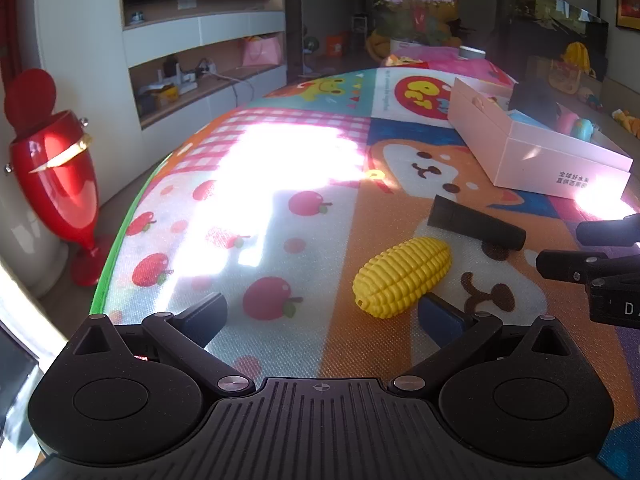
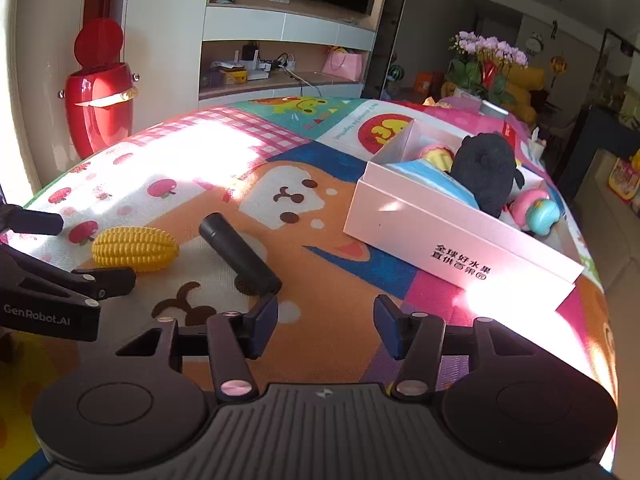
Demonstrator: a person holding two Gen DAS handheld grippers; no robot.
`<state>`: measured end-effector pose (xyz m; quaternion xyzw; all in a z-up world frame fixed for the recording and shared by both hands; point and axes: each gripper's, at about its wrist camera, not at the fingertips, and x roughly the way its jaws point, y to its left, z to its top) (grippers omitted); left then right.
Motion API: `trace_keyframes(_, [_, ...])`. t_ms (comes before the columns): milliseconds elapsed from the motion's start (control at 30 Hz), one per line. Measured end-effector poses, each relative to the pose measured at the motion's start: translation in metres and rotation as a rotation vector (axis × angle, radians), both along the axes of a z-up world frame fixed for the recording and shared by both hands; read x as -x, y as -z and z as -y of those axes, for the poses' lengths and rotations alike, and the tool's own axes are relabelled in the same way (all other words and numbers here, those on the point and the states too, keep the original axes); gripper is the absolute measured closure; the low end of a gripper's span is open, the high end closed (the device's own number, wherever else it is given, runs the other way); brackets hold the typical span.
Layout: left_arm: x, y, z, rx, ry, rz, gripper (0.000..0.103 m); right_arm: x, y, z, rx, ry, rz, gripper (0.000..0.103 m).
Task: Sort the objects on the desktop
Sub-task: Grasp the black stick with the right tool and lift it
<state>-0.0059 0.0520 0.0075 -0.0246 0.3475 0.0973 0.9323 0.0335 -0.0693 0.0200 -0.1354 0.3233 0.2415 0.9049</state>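
A yellow toy corn [image 1: 402, 276] lies on the cartoon mat, just ahead of my left gripper's right finger. A black cylinder [image 1: 476, 222] lies behind it. My left gripper [image 1: 324, 316] is open and empty, low over the mat. In the right wrist view the corn [image 2: 134, 249] is at the left and the cylinder [image 2: 240, 254] ends just ahead of the left finger. My right gripper [image 2: 326, 326] is open and empty. A pink box [image 2: 452, 236] at the right holds a black plush [image 2: 484, 172] and several small toys.
The pink box [image 1: 536, 148] sits at the right of the mat in the left wrist view. A red bin [image 1: 54, 172] stands on the floor left of the table. The right gripper's fingers [image 1: 576, 266] reach in at the right edge. Flowers [image 2: 488, 60] stand at the far end.
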Motion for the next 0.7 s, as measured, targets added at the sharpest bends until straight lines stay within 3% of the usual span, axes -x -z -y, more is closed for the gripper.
trace_keyframes(267, [0.001,0.0,-0.001,0.002,-0.009,0.004,0.0,-0.019,0.001,-0.012,-0.096,-0.012,-0.103,0.049])
trace_keyframes(567, [0.001,0.0,-0.001,0.008,-0.009,0.006,0.0,-0.044,-0.005,-0.049,-0.026,-0.072,0.057,0.049])
trace_keyframes(633, [0.001,0.0,-0.002,0.012,-0.009,0.006,0.0,-0.054,-0.004,-0.061,0.001,-0.109,0.049,0.051])
trace_keyframes(700, [0.001,0.0,-0.002,0.014,-0.008,0.007,0.0,-0.063,0.0,-0.07,0.028,-0.117,0.02,0.059])
